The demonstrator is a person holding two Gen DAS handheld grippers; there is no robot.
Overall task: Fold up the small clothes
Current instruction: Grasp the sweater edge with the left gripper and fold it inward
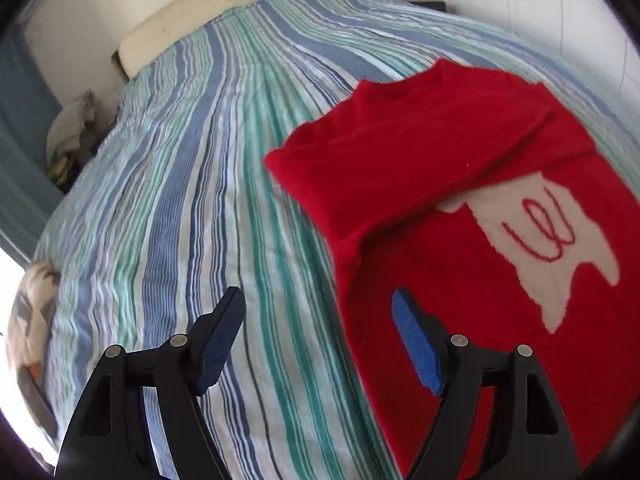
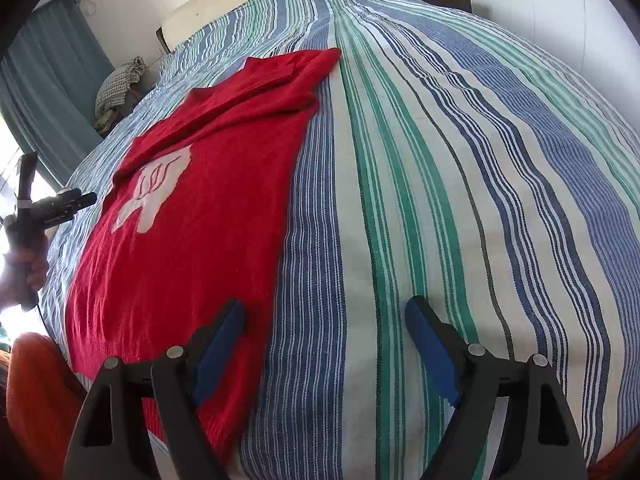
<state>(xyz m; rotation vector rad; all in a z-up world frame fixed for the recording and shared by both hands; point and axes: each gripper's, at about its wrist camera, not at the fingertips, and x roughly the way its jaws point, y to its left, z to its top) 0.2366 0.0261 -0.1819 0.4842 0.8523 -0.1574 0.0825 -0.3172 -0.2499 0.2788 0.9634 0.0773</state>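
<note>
A small red knitted sweater (image 1: 460,184) with a white patch (image 1: 552,240) lies flat on the striped bedspread (image 1: 192,208), both sleeves folded in across its chest. My left gripper (image 1: 318,332) hangs open over the sweater's left edge, its right pad (image 1: 416,348) above the red knit and nothing between the pads. The right wrist view shows the same sweater (image 2: 192,232) at the left. My right gripper (image 2: 324,340) stands open above its right edge, left pad (image 2: 220,348) over the red cloth, right pad over the bedspread (image 2: 460,200). The left tool (image 2: 36,216), in a hand, shows at far left.
The bed fills both views, with a cream headboard (image 1: 224,8) and white wall at the far end. A bundle of cloth (image 2: 120,84) and teal curtains (image 2: 52,80) lie beyond the left side. An orange sleeve (image 2: 36,392) sits at the lower left.
</note>
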